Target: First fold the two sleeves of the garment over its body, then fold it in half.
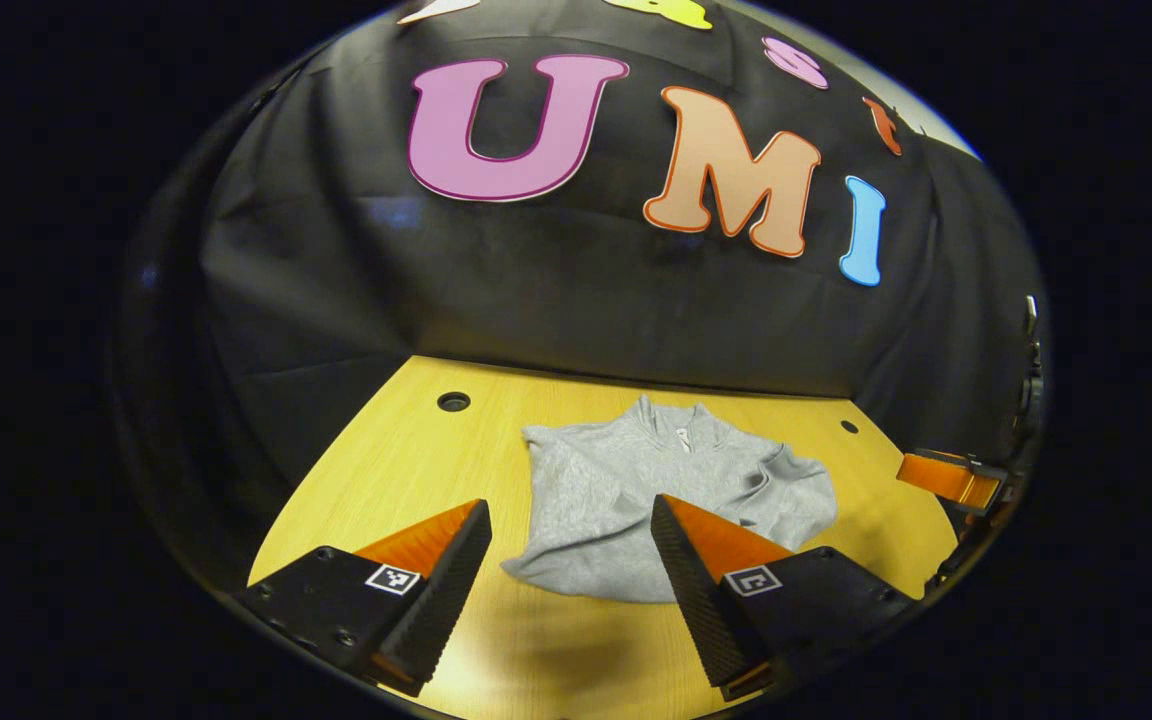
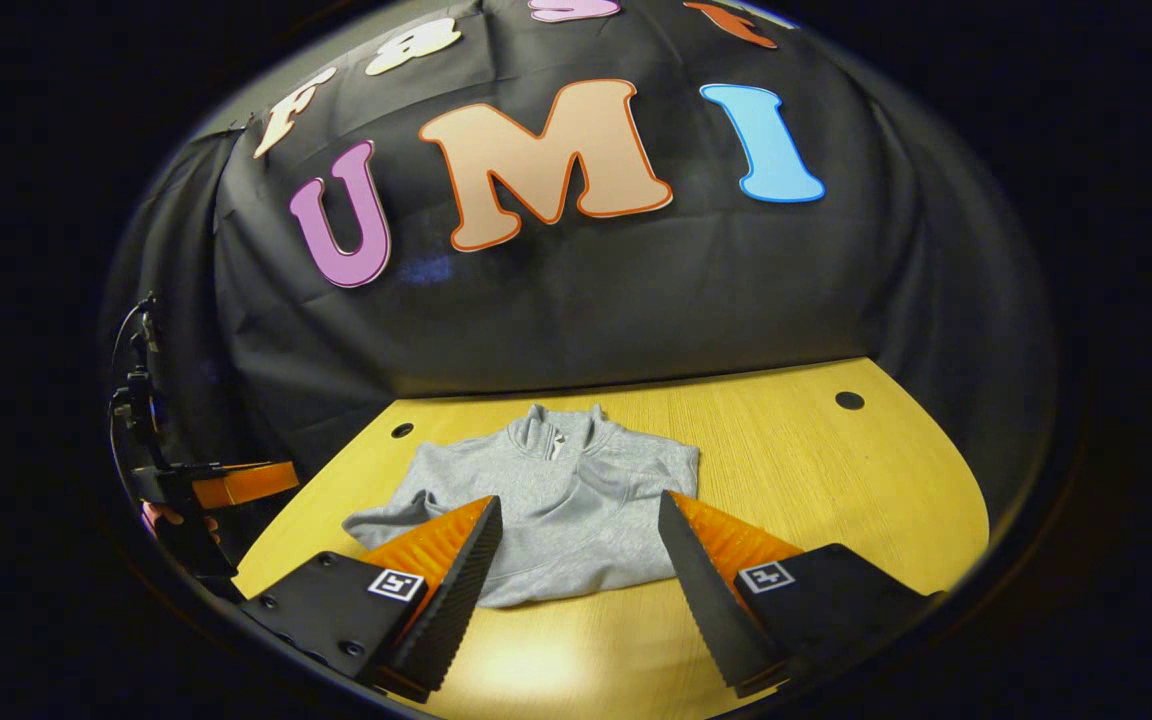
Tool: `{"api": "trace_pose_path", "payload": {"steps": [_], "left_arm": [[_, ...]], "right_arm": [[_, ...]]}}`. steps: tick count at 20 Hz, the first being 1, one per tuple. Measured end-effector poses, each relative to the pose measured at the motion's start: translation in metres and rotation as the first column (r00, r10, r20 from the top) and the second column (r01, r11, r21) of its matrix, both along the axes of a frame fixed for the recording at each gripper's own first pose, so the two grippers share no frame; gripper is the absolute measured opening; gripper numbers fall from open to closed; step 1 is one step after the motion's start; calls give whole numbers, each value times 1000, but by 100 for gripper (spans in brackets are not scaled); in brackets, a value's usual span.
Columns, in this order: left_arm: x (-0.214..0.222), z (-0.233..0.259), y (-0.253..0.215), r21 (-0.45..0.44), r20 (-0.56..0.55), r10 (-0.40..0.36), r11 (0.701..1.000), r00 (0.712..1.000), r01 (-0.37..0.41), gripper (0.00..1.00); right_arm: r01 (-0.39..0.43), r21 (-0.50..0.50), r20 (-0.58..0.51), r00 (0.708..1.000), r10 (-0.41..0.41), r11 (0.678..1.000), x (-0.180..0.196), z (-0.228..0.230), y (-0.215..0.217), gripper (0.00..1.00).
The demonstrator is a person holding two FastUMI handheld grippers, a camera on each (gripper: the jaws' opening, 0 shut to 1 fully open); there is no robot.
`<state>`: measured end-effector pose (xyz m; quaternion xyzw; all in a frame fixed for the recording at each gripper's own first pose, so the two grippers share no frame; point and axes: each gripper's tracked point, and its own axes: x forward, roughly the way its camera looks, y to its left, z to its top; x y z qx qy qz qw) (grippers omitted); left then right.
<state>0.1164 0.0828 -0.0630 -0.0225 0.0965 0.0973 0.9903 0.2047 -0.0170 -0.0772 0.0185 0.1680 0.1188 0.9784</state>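
Observation:
A grey sweater [image 1: 636, 490] lies on the yellow wooden table [image 1: 406, 470], its collar [image 1: 678, 428] toward the back wall. Cloth is folded over its body, and a rumpled part bulges at its right side [image 1: 796, 490]. My left gripper [image 1: 569, 503] hangs open above the sweater's near hem, touching nothing. In the right gripper view the sweater [image 2: 556, 500] spreads a lobe of cloth out to the left [image 2: 386, 518]. My right gripper [image 2: 580, 498] is open too, held over the near hem with nothing between its fingers.
The table [image 2: 836, 480] has round holes near its back edge [image 1: 453, 402] [image 2: 848, 400]. The black cloth wall stands right behind it. The right gripper [image 1: 946, 478] juts in at the table's right edge, and the left gripper [image 2: 236, 483] at its left edge.

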Motion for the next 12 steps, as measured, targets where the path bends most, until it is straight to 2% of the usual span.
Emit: {"api": "trace_pose_path", "payload": {"steps": [3,5,6,7,8,10,11,12], "left_arm": [[-27,4,-2,-10,9,3,1000,1000,-3,94],[-44,-2,-3,-3,-12,-2,1000,1000,2,93],[-50,-5,-3,1,-23,-4,1000,1000,4,94],[-56,-7,-5,-5,-30,-9,1000,1000,9,94],[-62,-9,-10,-20,-33,-20,1000,999,19,94],[-68,-12,-15,-46,-34,-31,998,999,30,94],[-70,-14,-16,-53,-43,-34,998,999,31,94],[-72,-18,-14,-55,-53,-28,998,998,25,94]], "right_arm": [[-14,7,-11,1000,14,1000,-31,-3,10,98],[-15,41,-43,999,16,999,-52,-9,14,94],[-5,58,-57,998,8,998,-62,-11,14,98],[12,69,-67,998,-8,998,-68,-13,11,94],[27,61,-74,997,-22,998,-76,-15,7,98],[64,42,-58,996,-61,997,-87,-10,-4,98],[76,38,-50,996,-74,996,-91,-7,-5,98],[95,37,-48,995,-93,995,-95,-5,-9,93]]}}
